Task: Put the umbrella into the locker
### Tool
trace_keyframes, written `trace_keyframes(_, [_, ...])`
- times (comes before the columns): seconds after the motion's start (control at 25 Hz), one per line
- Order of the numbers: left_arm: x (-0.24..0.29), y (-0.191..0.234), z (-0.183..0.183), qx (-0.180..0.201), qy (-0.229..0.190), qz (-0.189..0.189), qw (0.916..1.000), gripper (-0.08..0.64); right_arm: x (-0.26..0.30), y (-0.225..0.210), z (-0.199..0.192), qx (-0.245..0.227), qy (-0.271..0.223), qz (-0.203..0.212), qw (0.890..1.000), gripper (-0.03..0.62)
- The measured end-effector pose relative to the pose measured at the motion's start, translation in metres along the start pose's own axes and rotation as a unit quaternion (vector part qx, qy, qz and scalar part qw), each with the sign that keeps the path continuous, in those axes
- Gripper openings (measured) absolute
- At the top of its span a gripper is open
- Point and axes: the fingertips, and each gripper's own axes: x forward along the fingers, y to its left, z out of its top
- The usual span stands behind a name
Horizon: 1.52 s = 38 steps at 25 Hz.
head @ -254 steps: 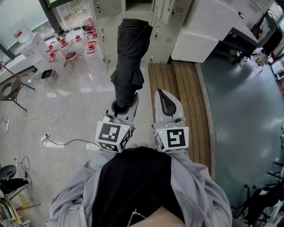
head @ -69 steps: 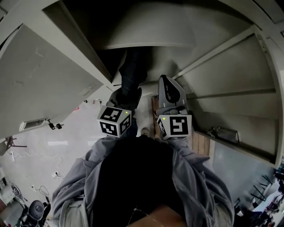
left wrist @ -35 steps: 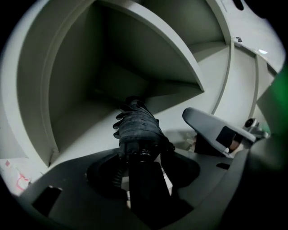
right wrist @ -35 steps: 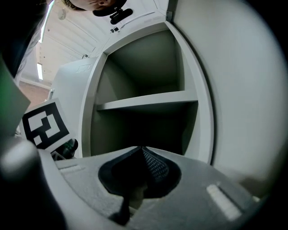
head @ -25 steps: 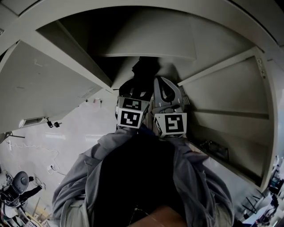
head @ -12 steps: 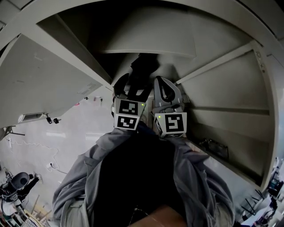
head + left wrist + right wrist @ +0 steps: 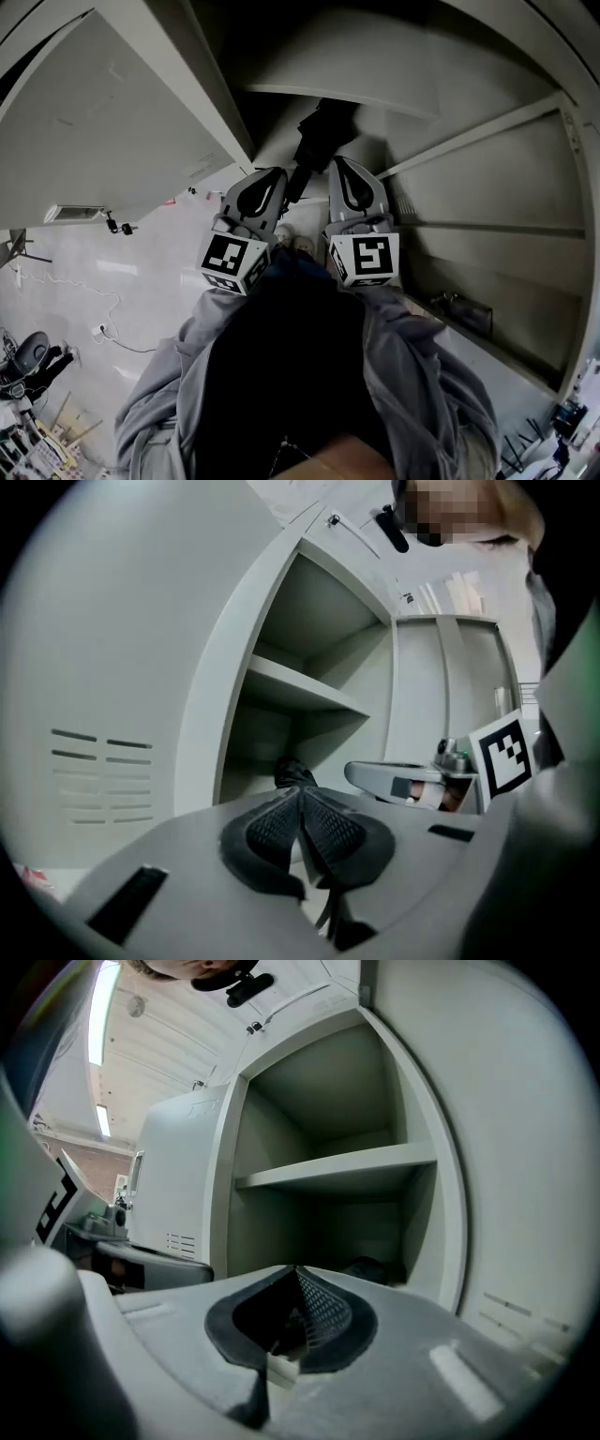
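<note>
The black folded umbrella (image 7: 323, 136) lies inside the open locker, under its shelf (image 7: 337, 89). In the left gripper view the umbrella (image 7: 293, 772) shows as a dark tip just beyond the pads, and in the right gripper view the umbrella (image 7: 366, 1267) lies low in the compartment. My left gripper (image 7: 272, 175) is shut and empty, in front of the opening and apart from the umbrella. Its pads (image 7: 328, 825) press together. Beside it my right gripper (image 7: 340, 164) is shut with nothing held, its pads (image 7: 323, 1312) closed.
The locker's open door (image 7: 112, 122) stands at the left, close to my left gripper. Closed neighbouring locker doors (image 7: 487, 169) fill the right. A cable (image 7: 103, 309) lies on the pale floor at lower left.
The left gripper's jaws spread wide around the umbrella, let it go, drew back down and left out of the locker, and closed. The umbrella stays inside. The right gripper kept still.
</note>
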Motion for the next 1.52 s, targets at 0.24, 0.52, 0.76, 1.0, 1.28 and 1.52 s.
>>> trace_keyframes(0.24, [-0.023,-0.009,-0.028,0.021,0.035,-0.053,0.9977,0.006,0.003,0.017,0.001,-0.005,-0.005,0.024,1.0,0.003])
trace_keyframes(0.52, [-0.019,-0.028,-0.06,0.012,0.091,-0.112,0.9895,0.006,0.0,0.014,0.001,-0.006,-0.005,0.019,1.0,0.003])
trace_keyframes(0.76, [0.012,-0.052,-0.06,0.021,0.093,-0.15,0.9841,0.006,-0.013,-0.007,0.0,-0.002,-0.004,-0.018,1.0,0.003])
trace_keyframes(1.0, [0.06,-0.068,-0.054,0.038,0.095,-0.147,0.9838,0.006,-0.026,-0.029,0.01,-0.022,-0.008,-0.05,0.999,0.003])
trace_keyframes(1.28, [0.099,-0.072,-0.048,0.046,0.103,-0.149,0.9823,0.006,-0.029,-0.038,0.021,-0.015,-0.019,-0.078,0.997,0.003])
trace_keyframes(1.52, [0.111,-0.087,-0.031,0.062,0.08,-0.159,0.9821,0.006,-0.029,-0.044,0.026,-0.023,-0.025,-0.092,0.995,0.003])
